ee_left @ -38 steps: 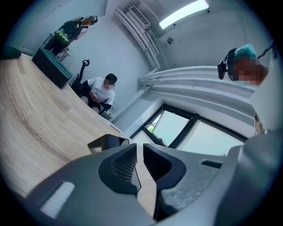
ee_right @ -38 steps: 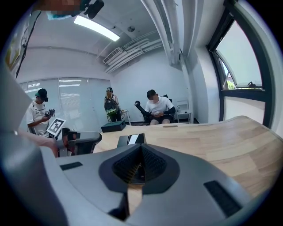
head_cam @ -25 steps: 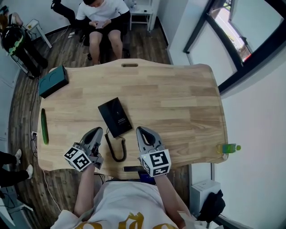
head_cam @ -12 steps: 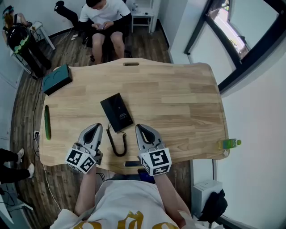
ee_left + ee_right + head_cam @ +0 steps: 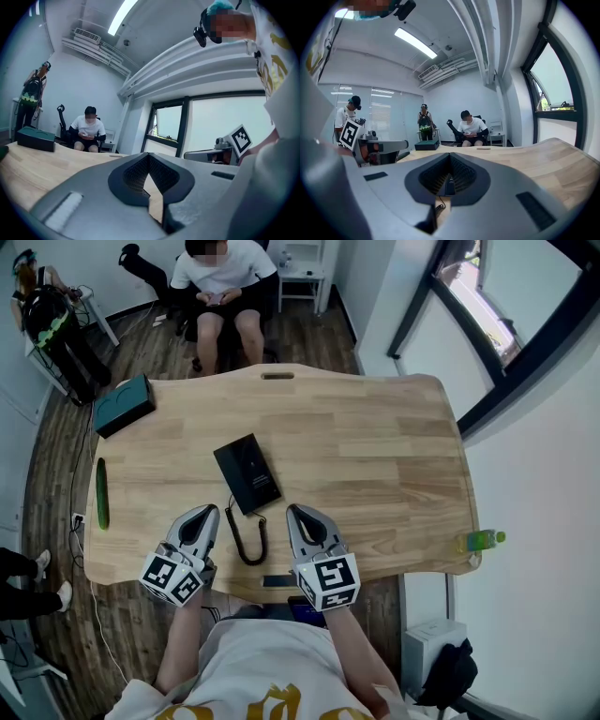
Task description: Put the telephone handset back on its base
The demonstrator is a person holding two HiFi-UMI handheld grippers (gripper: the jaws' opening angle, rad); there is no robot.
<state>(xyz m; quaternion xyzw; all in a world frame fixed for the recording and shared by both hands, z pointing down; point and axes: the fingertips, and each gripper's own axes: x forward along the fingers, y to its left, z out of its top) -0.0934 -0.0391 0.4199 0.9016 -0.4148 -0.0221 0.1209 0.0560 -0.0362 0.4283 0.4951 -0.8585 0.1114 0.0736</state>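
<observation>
The black telephone [image 5: 247, 473] lies flat in the middle of the wooden table [image 5: 375, 456]. Its coiled black cord [image 5: 246, 542] curls toward the front edge, between my two grippers. I cannot tell the handset apart from the base in the head view. My left gripper [image 5: 204, 515] rests left of the cord with its jaws together and nothing held. My right gripper [image 5: 298, 515] rests right of the cord, also closed and empty. Through the right gripper's jaws I see the telephone [image 5: 448, 181] and cord [image 5: 439, 206] ahead.
A dark green box [image 5: 124, 405] sits at the far left corner and a cucumber [image 5: 101, 493] lies along the left edge. A small dark object [image 5: 278, 581] shows at the front edge. A green bottle [image 5: 483, 541] is off the right edge. A person [image 5: 220, 277] sits beyond the table.
The head view has shifted slightly. Both grippers stay shut near the front edge on either side of the cord, hardly moved.
</observation>
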